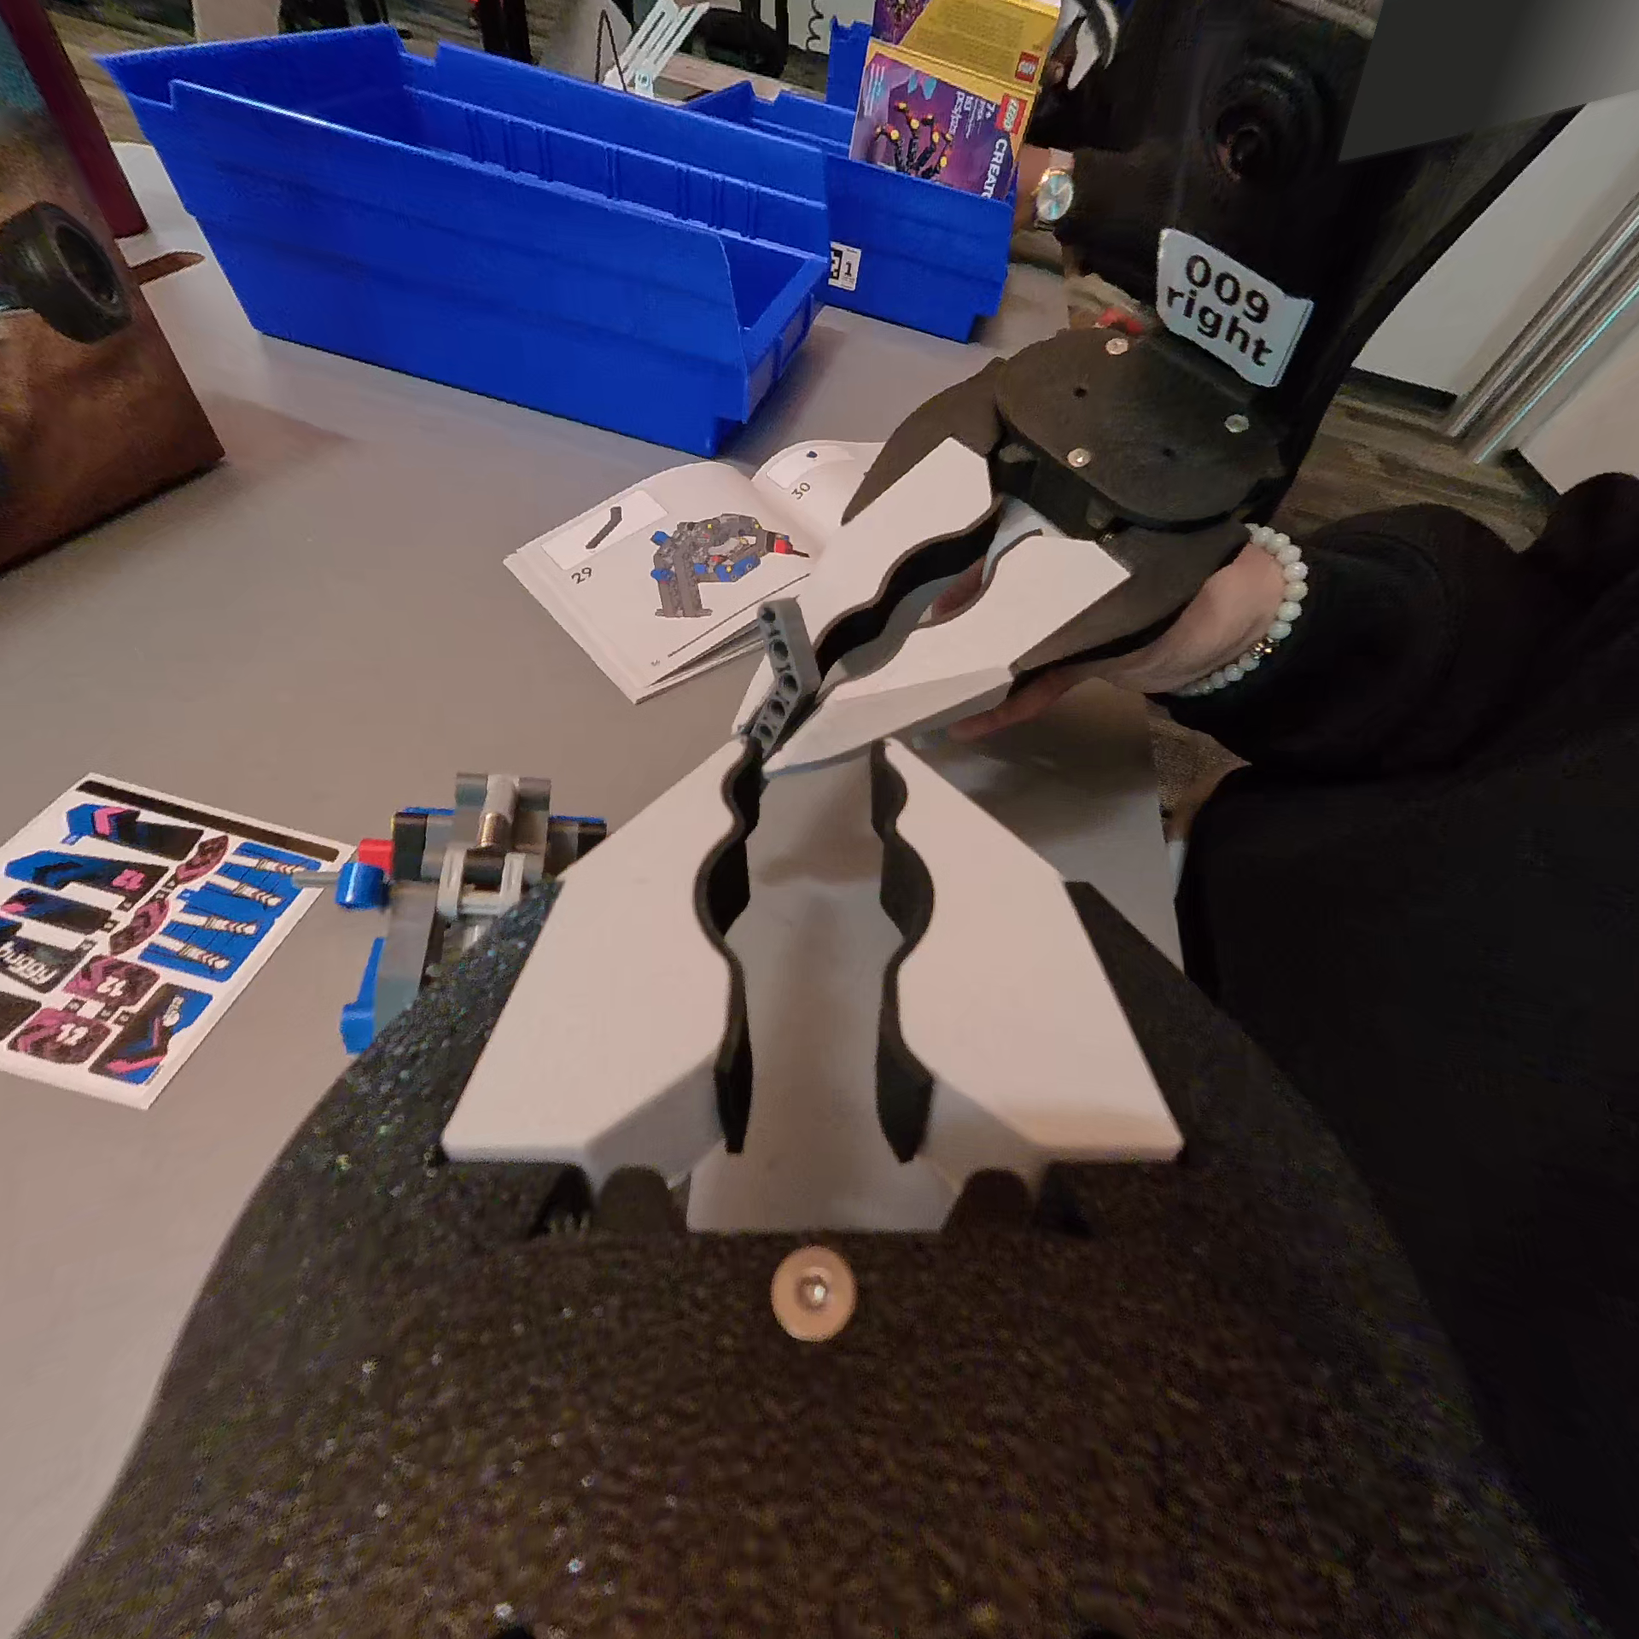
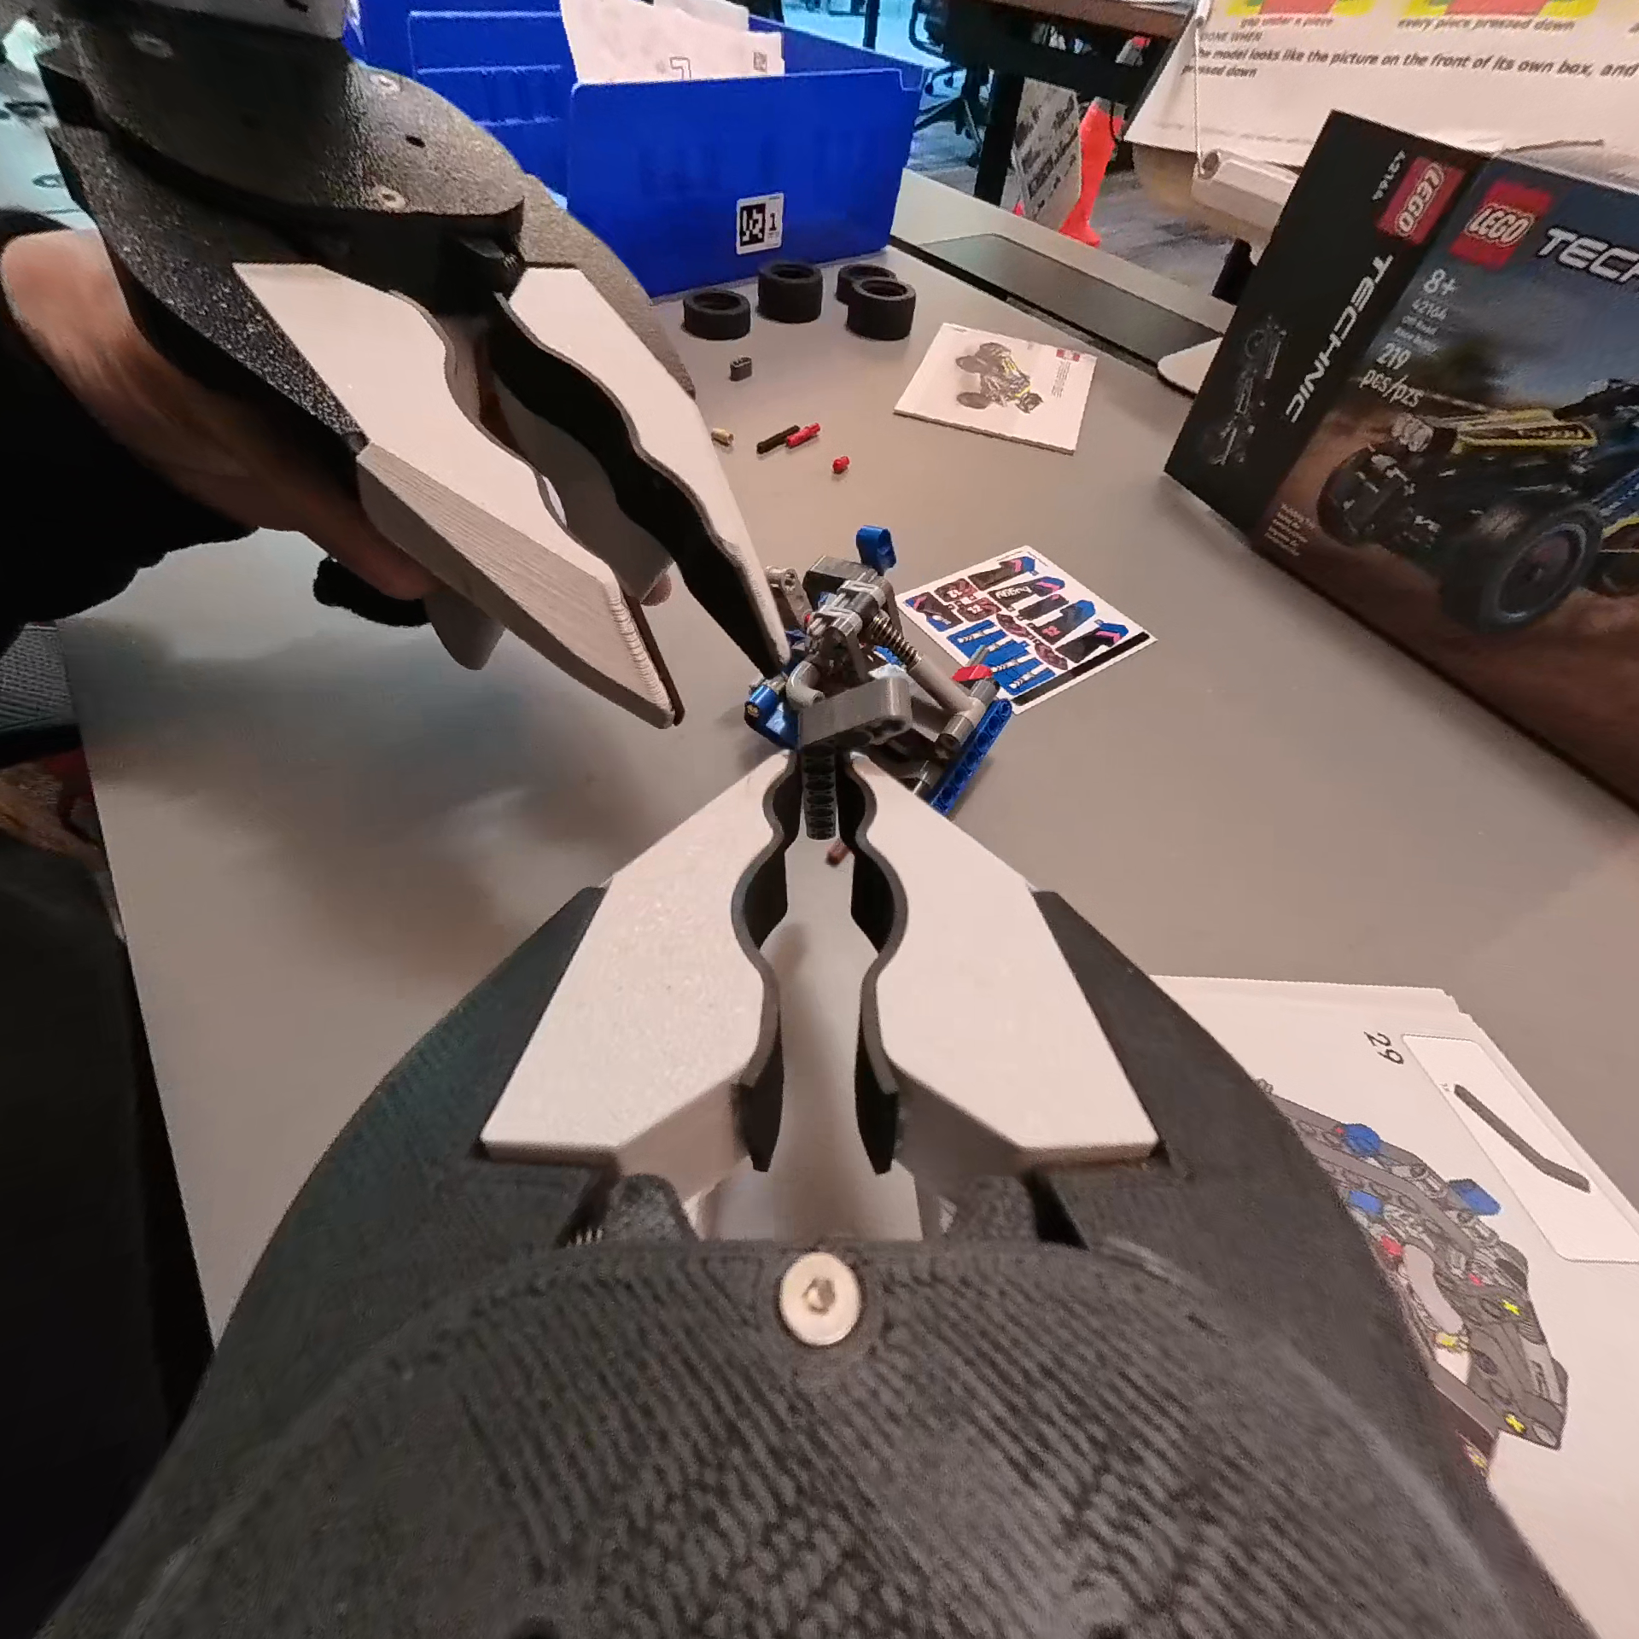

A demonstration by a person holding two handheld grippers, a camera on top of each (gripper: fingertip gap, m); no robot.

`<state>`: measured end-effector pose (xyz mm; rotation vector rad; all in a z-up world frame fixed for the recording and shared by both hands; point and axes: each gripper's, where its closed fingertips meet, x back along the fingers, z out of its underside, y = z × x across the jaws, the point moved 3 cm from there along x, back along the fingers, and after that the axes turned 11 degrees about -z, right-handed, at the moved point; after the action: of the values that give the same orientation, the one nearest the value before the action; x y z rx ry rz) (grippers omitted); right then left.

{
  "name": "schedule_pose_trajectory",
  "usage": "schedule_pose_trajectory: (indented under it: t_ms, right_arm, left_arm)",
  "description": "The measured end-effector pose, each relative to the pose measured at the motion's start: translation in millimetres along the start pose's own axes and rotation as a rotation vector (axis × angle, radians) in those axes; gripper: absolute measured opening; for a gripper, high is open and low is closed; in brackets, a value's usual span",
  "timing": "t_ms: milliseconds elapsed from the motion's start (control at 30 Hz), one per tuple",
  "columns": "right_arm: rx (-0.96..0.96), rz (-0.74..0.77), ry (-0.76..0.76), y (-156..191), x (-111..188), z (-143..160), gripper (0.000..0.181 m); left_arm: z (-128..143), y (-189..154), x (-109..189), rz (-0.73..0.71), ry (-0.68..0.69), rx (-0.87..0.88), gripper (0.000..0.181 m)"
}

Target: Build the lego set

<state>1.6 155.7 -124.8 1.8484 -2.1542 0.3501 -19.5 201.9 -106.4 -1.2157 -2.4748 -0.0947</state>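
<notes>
a partly built model [image 2: 856, 661], grey and blue with a spring and a red pin, is found on the grey table [image 2: 355, 798], just left of a sticker sheet [image 2: 1029, 621]. the right gripper [image 2: 820, 803] is seen clamped on a dark beam with holes [image 2: 820, 798], held just near of the model. the same beam [image 1: 782, 670] is seen in the left wrist view, pinched at that gripper's tips above the table. the left gripper [image 1: 820, 754] has its fingers apart with nothing between them; in the right wrist view its far fingertip [image 2: 763, 647] is placed against or just beside the model's left side, and contact cannot be confirmed.

progress is judged as roughly midway at most. a core assembly is done. four black tyres [image 2: 803, 297] are left loose at the far side, with small pins [image 2: 789, 436] scattered near them. the sticker sheet appears unused. the open instruction booklet [image 1: 674, 568] shows a long dark piece being added, so the held beam is judged to be the part in hand, not yet fitted.

the model's near side is hidden behind the right gripper's fingers. its underside is not visible. the contents of the blue bins [image 1: 497, 266] cannot be made out. the set box [image 2: 1419, 426] is cut off at the right edge.
</notes>
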Motion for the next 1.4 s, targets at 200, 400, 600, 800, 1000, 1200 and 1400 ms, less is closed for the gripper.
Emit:
schedule_pose_trajectory:
  t_ms: [200,400,600,800,1000,1200,1400]
  right_arm:
    - [0.007,0.009,-0.009,-2.0,5.4,0.6,0.005]
    - [-0.018,0.024,-0.03,-15.8,9.1,3.1,0.005]
    - [-0.042,0.013,-0.073,-27.2,13.1,-5.4,0.005]
    - [-0.079,0.048,-0.131,-32.1,30.2,-7.2,0.005]
    - [-0.101,0.074,-0.182,-35.8,46.7,-17.2,0.005]
    - [-0.134,0.095,-0.212,-32.3,56.3,-16.9,0.005]
    - [-0.201,0.111,-0.275,-26.7,70.3,-14.9,0.005]
  left_arm:
    - [-2.2,-3.9,-5.8,-0.009,0.001,-0.049,0.026]
    - [-2.2,-3.1,-20.4,-0.066,-0.014,-0.143,0.043]
    - [-16.0,-10.1,-34.1,-0.109,-0.03,-0.239,0.055]
    - [-20.8,-16.1,-38.8,-0.228,-0.101,-0.335,0.06]
    - [-20.9,-23.3,-44.2,-0.323,-0.167,-0.401,0.068]
    - [-13.4,-23.8,-50.8,-0.424,-0.171,-0.448,0.07]
    - [-16.2,-33.5,-63.7,-0.442,-0.101,-0.513,0.065]
